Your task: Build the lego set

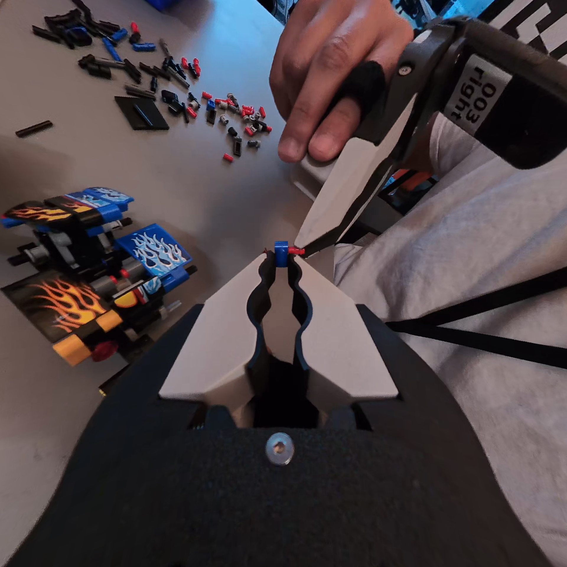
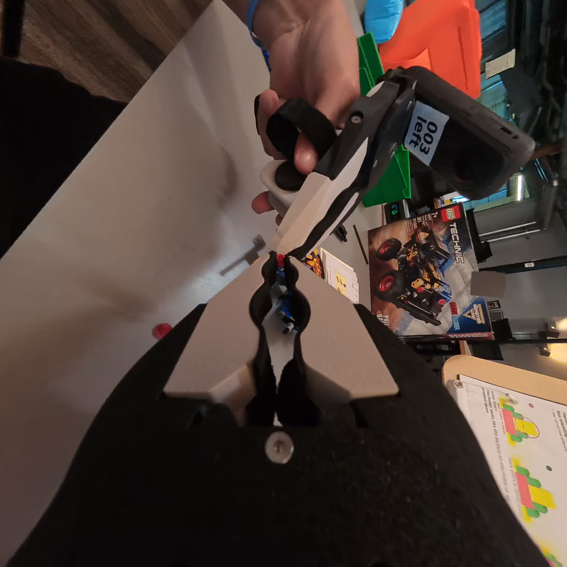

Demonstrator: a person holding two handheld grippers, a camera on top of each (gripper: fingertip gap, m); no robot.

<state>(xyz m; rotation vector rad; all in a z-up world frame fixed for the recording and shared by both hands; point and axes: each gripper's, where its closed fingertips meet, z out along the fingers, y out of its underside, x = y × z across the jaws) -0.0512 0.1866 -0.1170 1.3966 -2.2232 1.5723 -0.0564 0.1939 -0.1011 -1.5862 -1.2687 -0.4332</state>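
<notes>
- The left tongs [image 1: 280,256] are nearly closed, their tips pinching a small blue brick [image 1: 281,253] held up off the surface [image 1: 190,190].
- The right tongs [image 2: 278,259] are closed on a small red pin [image 2: 279,257]. In the left wrist view that pin [image 1: 296,251] juts from the side of the blue brick, with the right tongs' tip [image 1: 306,248] meeting it from the right.
- Each tool is held by a bare hand: one [image 1: 325,76] behind the right tongs, the other [image 2: 303,92] behind the left tongs [image 2: 285,245].
- To the left of the left tongs, on the surface, sits the part-built truck [image 1: 98,267], blue and black with flame-patterned panels.
- Farther ahead and to the left lies a scatter of loose pieces [image 1: 171,89], black, blue, red and grey, with a flat black plate [image 1: 141,113] among them.
- To the right of the right tongs the set's box [image 2: 426,273] lies flat, with an instruction booklet [image 2: 340,276] between it and the tong tips.
- A red round piece [image 2: 162,330] lies on the surface just left of the right tongs' body.
</notes>
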